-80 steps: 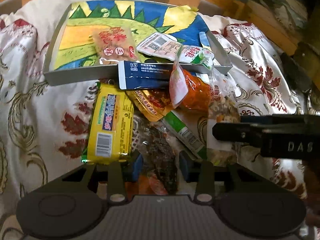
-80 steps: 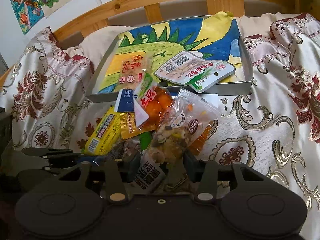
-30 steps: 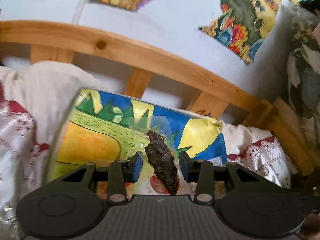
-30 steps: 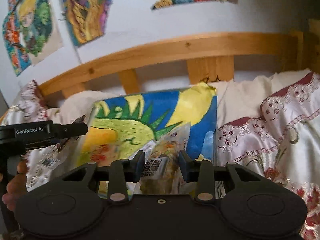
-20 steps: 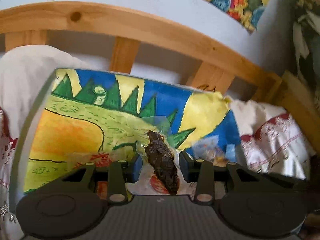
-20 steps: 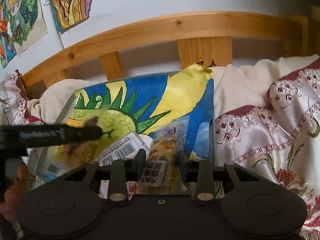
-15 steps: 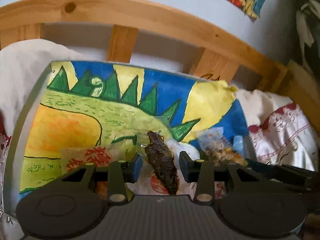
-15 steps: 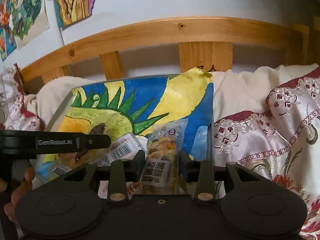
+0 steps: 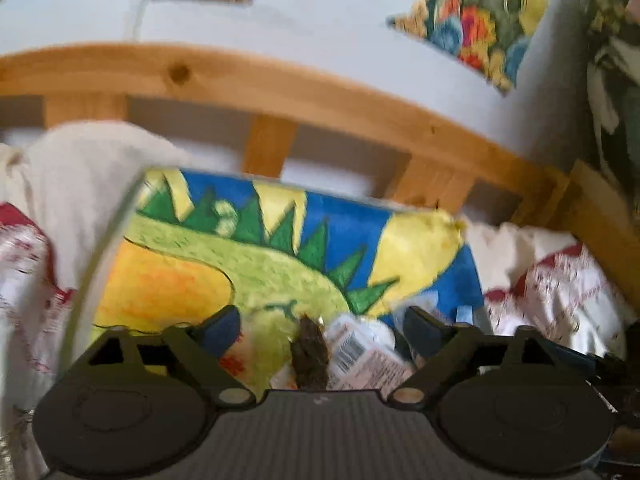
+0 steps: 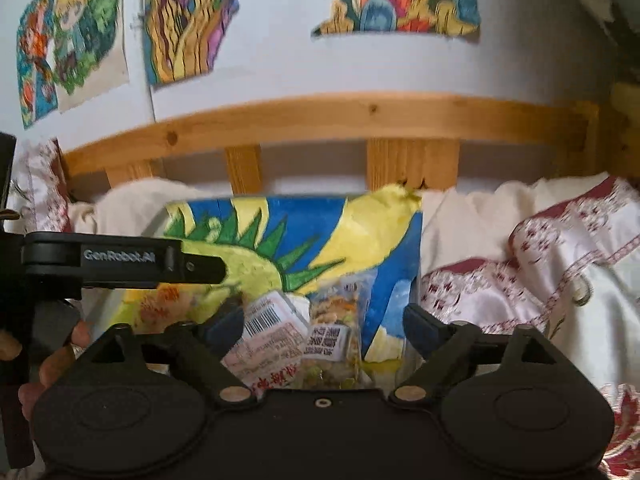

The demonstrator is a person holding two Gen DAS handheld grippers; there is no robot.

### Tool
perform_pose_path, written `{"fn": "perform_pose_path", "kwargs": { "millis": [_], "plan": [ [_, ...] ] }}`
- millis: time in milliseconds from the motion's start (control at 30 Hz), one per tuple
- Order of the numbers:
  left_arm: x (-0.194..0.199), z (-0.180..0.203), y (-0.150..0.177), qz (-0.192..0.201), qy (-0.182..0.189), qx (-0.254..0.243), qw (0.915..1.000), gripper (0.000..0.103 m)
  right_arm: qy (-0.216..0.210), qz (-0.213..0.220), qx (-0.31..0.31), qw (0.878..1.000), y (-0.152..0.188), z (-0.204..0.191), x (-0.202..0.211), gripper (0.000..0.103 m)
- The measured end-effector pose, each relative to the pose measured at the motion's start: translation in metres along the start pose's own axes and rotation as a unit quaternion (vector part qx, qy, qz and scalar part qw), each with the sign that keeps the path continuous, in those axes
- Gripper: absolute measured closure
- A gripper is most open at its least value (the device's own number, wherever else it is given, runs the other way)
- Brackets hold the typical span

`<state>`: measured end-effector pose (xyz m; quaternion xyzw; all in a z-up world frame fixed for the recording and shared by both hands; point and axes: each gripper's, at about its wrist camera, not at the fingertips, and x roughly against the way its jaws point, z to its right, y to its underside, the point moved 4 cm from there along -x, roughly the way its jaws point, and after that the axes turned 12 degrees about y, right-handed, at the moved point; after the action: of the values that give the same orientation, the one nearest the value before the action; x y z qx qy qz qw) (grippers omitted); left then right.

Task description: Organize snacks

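A shallow tray (image 9: 120, 216) lined with a dinosaur drawing lies on the bed. My left gripper (image 9: 322, 328) is open above its near part; the clear pack with a dark brown snack (image 9: 310, 354) lies loose between the spread fingers, beside a white barcode pack (image 9: 360, 356). My right gripper (image 10: 324, 328) is open over the tray (image 10: 154, 224); the clear mixed-nut pack (image 10: 338, 332) lies in the tray between its fingers, next to the white barcode pack (image 10: 266, 330). The left gripper's arm (image 10: 120, 260) shows at the left of the right wrist view.
A wooden headboard (image 10: 340, 120) runs behind the tray, with pillows and a red-patterned satin cover (image 10: 540, 280) around it. Colourful drawings (image 10: 400, 0) hang on the white wall. An orange-printed pack (image 10: 160, 300) lies in the tray's left part.
Both grippers have opened wide and let go of their packs, which now lie in the tray. Both cameras have tilted up, showing more of the wall.
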<state>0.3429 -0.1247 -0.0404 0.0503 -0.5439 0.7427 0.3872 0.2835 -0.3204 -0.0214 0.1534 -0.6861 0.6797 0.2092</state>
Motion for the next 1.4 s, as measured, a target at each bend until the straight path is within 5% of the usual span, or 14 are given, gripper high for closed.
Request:
{"fn": "perform_pose_path", "kwargs": {
  "millis": [433, 700, 1100, 1400],
  "plan": [
    [0.124, 0.011, 0.003, 0.116, -0.023, -0.028, 0.9926, 0.000, -0.027, 0.108, -0.013, 0.994, -0.015, -0.006, 0.101, 0.001],
    [0.203, 0.011, 0.033, 0.141, -0.056, -0.054, 0.9869, 0.000, -0.036, 0.159, 0.023, 0.986, -0.005, -0.026, 0.174, 0.001],
    [0.273, -0.006, 0.090, 0.115, -0.118, -0.056, 0.9847, 0.000, -0.045, 0.101, 0.064, 0.992, 0.027, -0.066, 0.211, 0.001],
    [0.279, -0.014, 0.115, 0.076, -0.158, -0.055, 0.9829, 0.000, -0.036, 0.065, 0.086, 0.994, 0.049, -0.080, 0.213, 0.001]
  ]
}}
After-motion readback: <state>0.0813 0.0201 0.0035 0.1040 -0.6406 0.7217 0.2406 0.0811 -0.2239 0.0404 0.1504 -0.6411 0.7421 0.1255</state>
